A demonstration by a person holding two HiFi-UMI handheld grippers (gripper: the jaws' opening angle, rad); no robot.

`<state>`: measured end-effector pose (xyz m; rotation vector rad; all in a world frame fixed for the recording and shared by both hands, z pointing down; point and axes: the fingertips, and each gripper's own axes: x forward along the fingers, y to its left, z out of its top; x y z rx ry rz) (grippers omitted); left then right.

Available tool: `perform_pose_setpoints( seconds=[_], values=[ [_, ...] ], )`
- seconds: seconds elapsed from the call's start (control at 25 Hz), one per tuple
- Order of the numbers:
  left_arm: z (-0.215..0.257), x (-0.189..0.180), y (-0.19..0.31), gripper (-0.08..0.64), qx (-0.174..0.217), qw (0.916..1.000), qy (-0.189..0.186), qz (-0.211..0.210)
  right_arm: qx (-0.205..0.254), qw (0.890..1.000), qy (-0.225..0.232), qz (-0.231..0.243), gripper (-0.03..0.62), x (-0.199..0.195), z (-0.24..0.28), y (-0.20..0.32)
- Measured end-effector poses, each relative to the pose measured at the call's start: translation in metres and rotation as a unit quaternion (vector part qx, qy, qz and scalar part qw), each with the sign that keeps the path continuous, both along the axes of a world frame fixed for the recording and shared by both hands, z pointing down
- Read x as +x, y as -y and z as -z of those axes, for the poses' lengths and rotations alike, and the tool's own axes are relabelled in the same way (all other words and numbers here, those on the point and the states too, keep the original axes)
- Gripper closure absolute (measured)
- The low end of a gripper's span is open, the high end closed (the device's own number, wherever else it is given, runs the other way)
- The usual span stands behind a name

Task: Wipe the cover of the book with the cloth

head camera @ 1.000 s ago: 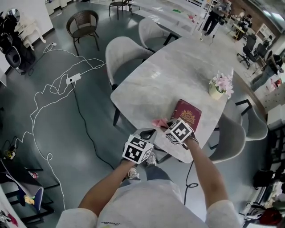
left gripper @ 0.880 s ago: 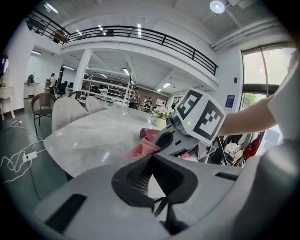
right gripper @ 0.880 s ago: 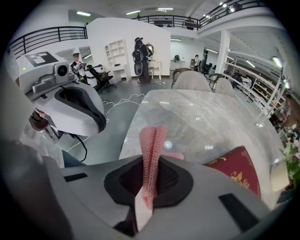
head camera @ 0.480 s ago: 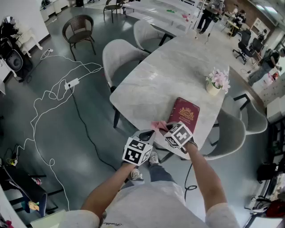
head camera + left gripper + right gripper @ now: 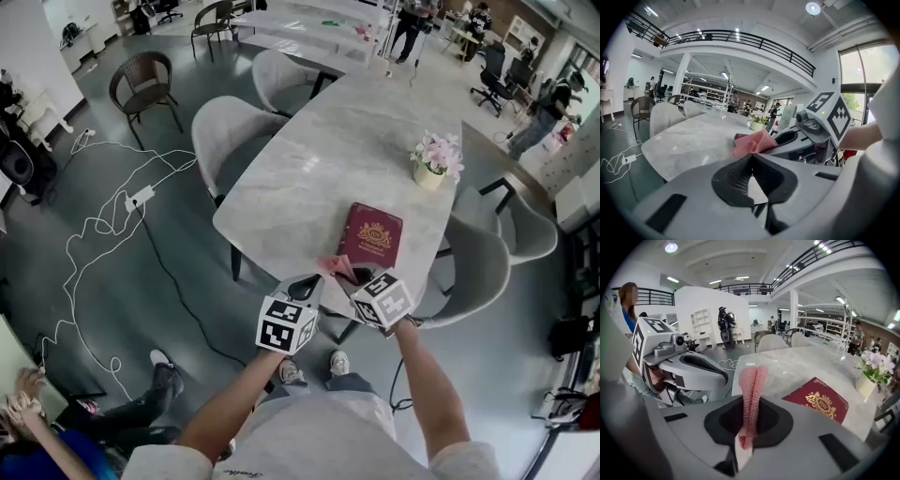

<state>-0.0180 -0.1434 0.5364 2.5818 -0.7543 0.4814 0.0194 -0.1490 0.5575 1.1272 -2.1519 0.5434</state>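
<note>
A dark red book (image 5: 371, 234) with a gold emblem lies near the front edge of the marble table (image 5: 309, 169); it also shows in the right gripper view (image 5: 818, 402). My right gripper (image 5: 352, 277) (image 5: 748, 426) is shut on a pink cloth (image 5: 331, 266) (image 5: 752, 380), which hangs just off the book's near left corner. The left gripper (image 5: 306, 285) (image 5: 751, 161) sits close beside it to the left, jaws shut with nothing between them. From the left gripper view the cloth (image 5: 752, 143) sticks out of the right gripper (image 5: 790, 139).
A small pot of pink flowers (image 5: 432, 159) (image 5: 872, 369) stands beyond the book. Grey chairs (image 5: 230, 136) ring the table. A white cable (image 5: 103, 220) trails over the floor at left. A person (image 5: 56, 427) is low at the bottom left.
The head view has swung, so table and book sit further left. Both grippers and the cloth stay by the book's near corner. A person has come into view at bottom left.
</note>
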Motion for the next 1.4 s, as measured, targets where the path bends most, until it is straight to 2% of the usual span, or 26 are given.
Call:
perform_pose_setpoints(
  seconds=[0.28, 0.8, 1.04, 1.4],
  values=[
    [0.016, 0.037, -0.015, 0.554, 0.021, 0.9997, 0.000, -0.012, 0.060, 0.996, 0.031, -0.056, 0.574, 0.038, 0.034, -0.018],
    [0.045, 0.105, -0.041, 0.552, 0.055, 0.9984, 0.007, -0.006, 0.144, 0.979, 0.067, -0.131, 0.574, 0.120, 0.079, -0.060],
    [0.057, 0.121, -0.052, 0.552, 0.069, 0.9976, 0.005, -0.003, 0.176, 0.969, 0.083, -0.154, 0.575, 0.145, 0.098, -0.076],
    [0.074, 0.130, -0.060, 0.554, 0.089, 0.9959, -0.002, 0.011, 0.202, 0.963, 0.090, -0.156, 0.575, 0.159, 0.107, -0.086]
  ],
)
